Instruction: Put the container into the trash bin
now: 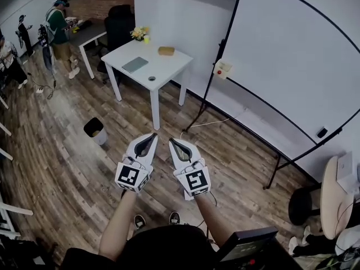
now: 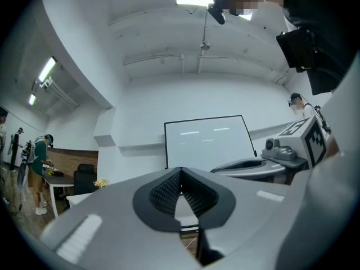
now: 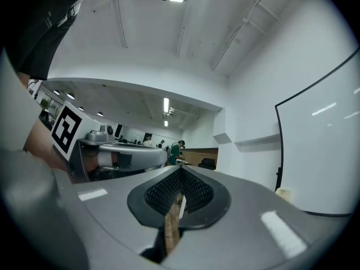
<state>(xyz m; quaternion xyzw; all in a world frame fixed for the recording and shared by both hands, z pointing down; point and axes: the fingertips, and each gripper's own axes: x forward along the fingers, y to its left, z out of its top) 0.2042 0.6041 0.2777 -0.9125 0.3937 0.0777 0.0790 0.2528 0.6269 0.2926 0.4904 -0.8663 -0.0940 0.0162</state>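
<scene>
Holds left gripper (image 1: 152, 136) and right gripper (image 1: 172, 142) closed tight and empty, side by side above the wooden floor. Spots the tan container (image 1: 166, 50) far off on the white tabletop (image 1: 169, 69), close to its far edge. Risks nudging it off that edge, or snagging the whiteboard stand's leg (image 1: 197, 114) at right. Leaves open floor toward the trash bin (image 1: 101, 138), near left.
</scene>
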